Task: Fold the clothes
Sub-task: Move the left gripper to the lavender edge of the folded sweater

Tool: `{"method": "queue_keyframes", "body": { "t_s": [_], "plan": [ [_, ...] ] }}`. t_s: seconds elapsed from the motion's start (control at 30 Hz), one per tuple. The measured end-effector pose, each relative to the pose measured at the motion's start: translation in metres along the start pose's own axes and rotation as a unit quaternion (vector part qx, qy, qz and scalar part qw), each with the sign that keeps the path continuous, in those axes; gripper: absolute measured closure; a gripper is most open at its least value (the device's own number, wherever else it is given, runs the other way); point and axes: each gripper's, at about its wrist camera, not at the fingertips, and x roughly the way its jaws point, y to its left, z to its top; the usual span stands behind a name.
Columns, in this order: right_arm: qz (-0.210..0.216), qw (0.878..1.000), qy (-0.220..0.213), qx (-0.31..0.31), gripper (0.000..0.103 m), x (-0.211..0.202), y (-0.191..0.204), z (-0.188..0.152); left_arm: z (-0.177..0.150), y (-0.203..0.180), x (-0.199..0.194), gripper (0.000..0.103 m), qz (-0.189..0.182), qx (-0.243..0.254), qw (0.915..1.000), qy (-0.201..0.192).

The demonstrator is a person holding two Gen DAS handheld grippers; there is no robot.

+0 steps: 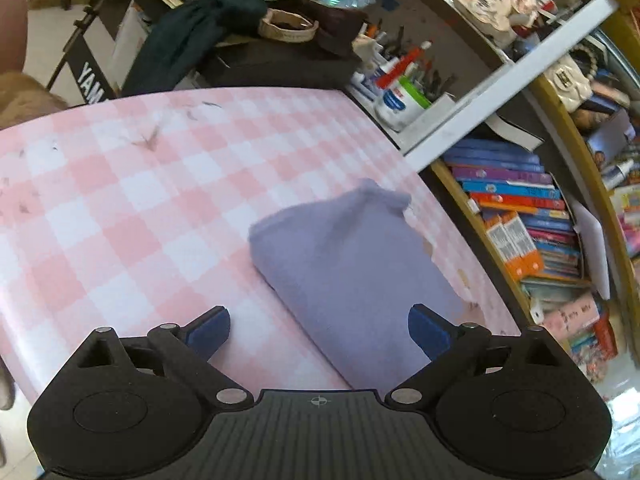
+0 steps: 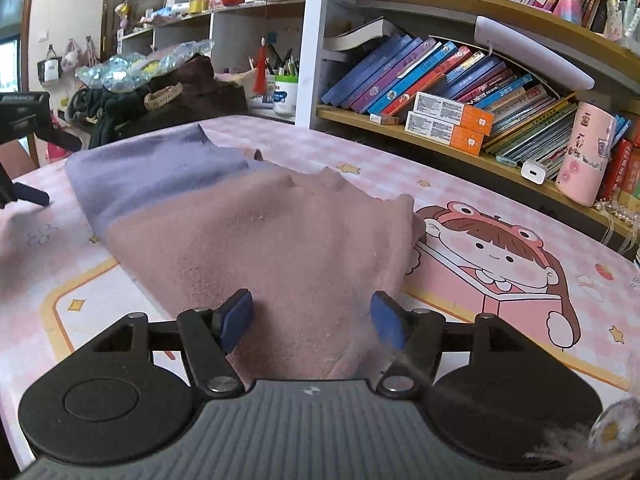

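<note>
- The right gripper (image 2: 312, 322) sat nearest the lens, its blue-padded jaws spread apart with a pink cloth (image 2: 276, 248) lying between them; whether either pad touched the fabric could not be told.
- The pink cloth lay on the pink tablecloth (image 2: 480, 208), overlapping the near edge of a folded lavender garment (image 2: 156, 172) behind it.
- A cartoon girl print (image 2: 500, 264) on the tablecloth showed just right of the pink cloth.
- The left gripper (image 1: 318, 330) hovered with jaws wide open and empty, the lavender garment (image 1: 352, 272) lying on the checked tablecloth (image 1: 120, 208) just ahead, its near end reaching between the pads.
- Beyond the table's far edge, a shelf held leaning books (image 2: 440, 76), and a pile of dark clothes (image 1: 192, 24) sat beside a tub of pens (image 1: 400, 96).
</note>
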Motion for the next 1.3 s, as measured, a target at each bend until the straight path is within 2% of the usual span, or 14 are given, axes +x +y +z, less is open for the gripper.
{"method": "queue_keyframes", "body": {
  "t_s": [0.07,0.17,0.23,0.3,0.33,0.4,0.53,0.6,0.7,0.8,0.87,1.0,1.1,1.3],
  "plan": [
    [0.002,1.0,0.001,0.004,0.038,0.001,-0.001,0.0,0.004,0.005,0.0,0.009,-0.01,-0.012,0.9998,-0.012],
    [0.006,1.0,0.004,0.012,0.037,0.002,-0.004,0.0,0.009,0.015,0.003,0.022,-0.018,-0.042,0.9988,-0.016],
    [0.008,1.0,0.006,0.016,0.037,0.002,-0.005,0.0,0.011,0.02,0.006,0.036,-0.019,-0.058,0.9979,-0.021],
    [0.009,1.0,0.007,0.017,0.036,0.002,-0.006,0.0,0.013,0.023,0.01,0.041,-0.025,-0.069,0.997,-0.026],
    [0.008,1.0,0.007,0.017,0.036,0.002,-0.005,0.0,0.013,0.025,0.012,0.053,-0.028,-0.072,0.9966,-0.029],
    [0.007,1.0,0.008,0.02,0.032,0.002,-0.006,0.0,0.012,0.029,0.016,0.069,-0.027,-0.074,0.9961,-0.041],
    [0.008,1.0,0.012,0.028,0.03,0.003,-0.008,0.0,0.012,0.025,0.021,0.077,-0.02,-0.051,0.9974,-0.046],
    [0.011,0.999,0.013,0.032,0.03,0.003,-0.009,0.0,0.013,0.017,0.016,0.082,-0.033,-0.034,0.9975,-0.053],
    [0.011,0.999,0.014,0.033,0.029,0.003,-0.009,0.0,0.008,-0.017,-0.003,0.082,-0.076,0.058,0.9919,-0.084],
    [0.008,0.999,0.014,0.031,0.029,0.002,-0.008,0.0,0.004,-0.045,-0.012,0.075,-0.075,0.136,0.9831,-0.097],
    [0.008,0.999,0.013,0.031,0.029,0.002,-0.008,0.0,0.007,-0.04,-0.005,0.07,-0.059,0.124,0.9871,-0.083],
    [0.01,0.999,0.014,0.033,0.029,0.003,-0.009,0.0,0.013,-0.015,0.011,0.067,-0.046,0.058,0.9959,-0.052],
    [0.011,0.999,0.014,0.034,0.029,0.003,-0.009,0.001,0.012,-0.01,0.019,0.057,-0.044,0.041,0.9973,-0.041],
    [0.011,0.999,0.014,0.034,0.029,0.003,-0.009,0.0,0.008,-0.001,0.032,0.056,-0.033,0.018,0.999,-0.023]
  ]
}}
